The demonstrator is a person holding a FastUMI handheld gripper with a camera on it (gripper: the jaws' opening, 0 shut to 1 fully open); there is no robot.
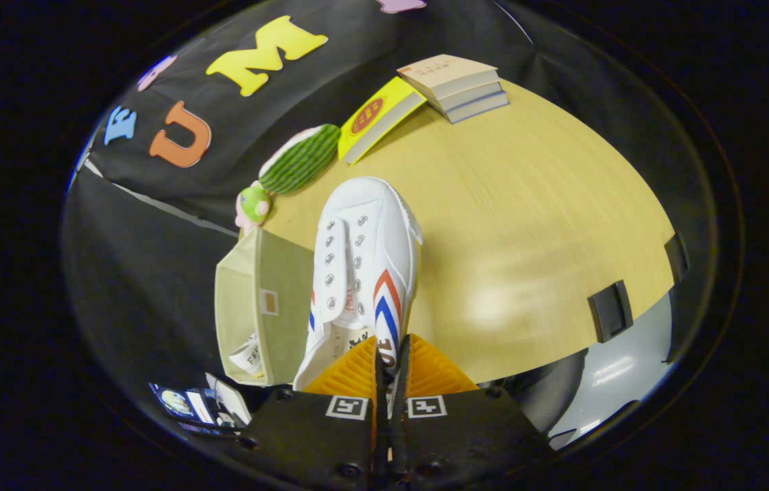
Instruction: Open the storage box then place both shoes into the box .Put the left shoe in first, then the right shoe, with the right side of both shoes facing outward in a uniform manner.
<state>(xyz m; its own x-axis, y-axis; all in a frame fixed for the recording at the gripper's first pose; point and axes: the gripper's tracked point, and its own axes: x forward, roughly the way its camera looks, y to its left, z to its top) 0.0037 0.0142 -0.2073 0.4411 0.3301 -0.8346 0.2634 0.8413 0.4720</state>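
The tool (391, 358) is clamped on the heel edge of a white shoe (364, 266) with red and blue stripes, both fingers pressing it, its toe pointing away beyond them. Just left of the fingers stands the open storage box (262, 307), another shoe (248, 356) inside; books (456, 85) lie far ahead on the counter (528, 225).

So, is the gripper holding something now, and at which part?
Yes. The gripper is shut on the white shoe, both fingers pinching the side wall of its heel end, by the red and blue stripes.
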